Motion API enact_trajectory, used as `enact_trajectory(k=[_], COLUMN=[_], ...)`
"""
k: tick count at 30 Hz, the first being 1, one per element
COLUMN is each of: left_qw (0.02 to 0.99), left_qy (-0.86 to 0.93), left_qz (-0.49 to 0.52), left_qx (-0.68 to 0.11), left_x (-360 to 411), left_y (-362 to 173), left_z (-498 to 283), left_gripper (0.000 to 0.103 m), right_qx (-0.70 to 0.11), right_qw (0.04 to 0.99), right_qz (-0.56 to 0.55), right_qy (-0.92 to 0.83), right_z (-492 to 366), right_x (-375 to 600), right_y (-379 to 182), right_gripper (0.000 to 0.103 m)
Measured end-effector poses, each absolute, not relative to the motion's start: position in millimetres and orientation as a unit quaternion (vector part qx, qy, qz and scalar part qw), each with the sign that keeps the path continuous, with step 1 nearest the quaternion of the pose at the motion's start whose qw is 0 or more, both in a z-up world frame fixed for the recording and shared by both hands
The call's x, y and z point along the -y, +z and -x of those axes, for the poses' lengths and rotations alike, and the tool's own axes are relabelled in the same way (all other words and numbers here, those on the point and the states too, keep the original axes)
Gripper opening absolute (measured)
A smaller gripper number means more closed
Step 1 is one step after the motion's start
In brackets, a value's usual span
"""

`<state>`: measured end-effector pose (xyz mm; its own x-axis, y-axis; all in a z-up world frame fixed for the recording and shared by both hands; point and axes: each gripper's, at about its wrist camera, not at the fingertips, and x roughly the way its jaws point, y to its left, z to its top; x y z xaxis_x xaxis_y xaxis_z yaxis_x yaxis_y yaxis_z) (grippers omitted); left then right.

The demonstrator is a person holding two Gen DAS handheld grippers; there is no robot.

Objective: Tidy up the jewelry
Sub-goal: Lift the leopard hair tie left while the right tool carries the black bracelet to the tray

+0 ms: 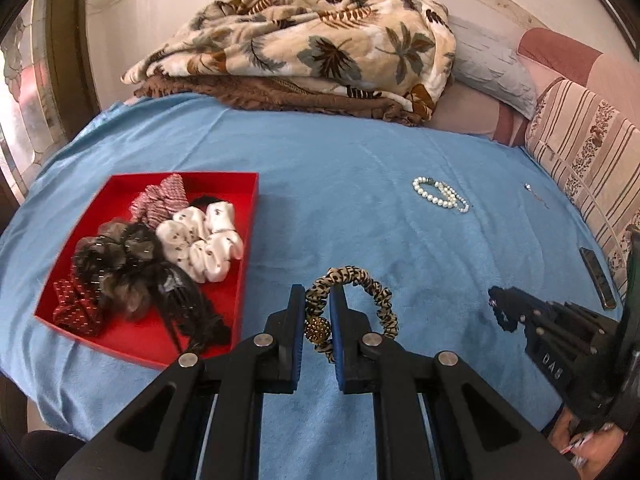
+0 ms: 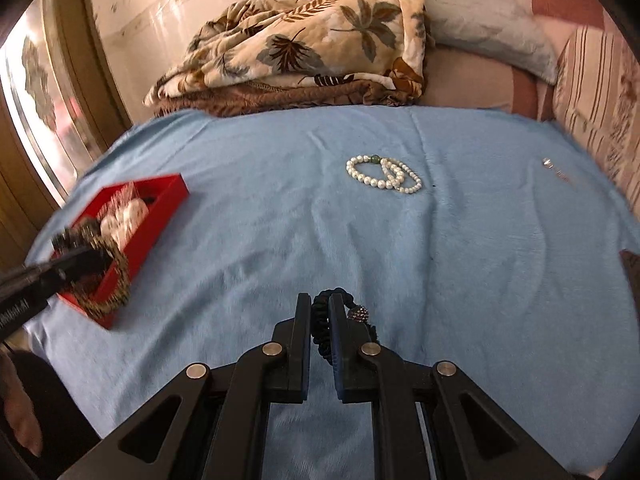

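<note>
leopard hair tie (image 1: 352,304) pinched in left hand-held gripper (image 1: 318,300).

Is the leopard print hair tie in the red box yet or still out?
Out. The leopard print hair tie is pinched in the left tongs, beside the red box, over the blue blanket.

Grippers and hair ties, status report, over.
Left gripper shut on leopard scrunchie. Right gripper shut on navy hair tie. Red tray left, path clear.
</note>
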<state>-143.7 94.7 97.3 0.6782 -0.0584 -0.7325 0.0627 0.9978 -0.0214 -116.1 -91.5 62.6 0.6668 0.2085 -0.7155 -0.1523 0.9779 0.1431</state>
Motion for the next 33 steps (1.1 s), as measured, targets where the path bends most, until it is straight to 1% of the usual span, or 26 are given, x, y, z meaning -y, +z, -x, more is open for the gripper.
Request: enact_trajectory(k=[5,17,33], left_qw=[0.925,0.930,0.936], left_qy=[-0.026,-0.008,0.071], left_qz=[-0.007,0.013,0.033], left_qx=[-0.380,-0.366,-0.343], left_x=[-103,-135,-219], left_y=[109,120,132], left_z=[161,180,202], left_gripper=[0.012,0.012,0.012], right_qx=[-0.397,-0.391,-0.376], right_qw=[0.914,0.914,0.910], right_qz=[-0.003,0.058,0.122], right_qy=[0.085,0.088,0.125], right_z=[130,146,146], right_x=[79,40,-25], right_y=[67,85,104], right_gripper=[0.010,0.010,0.010])
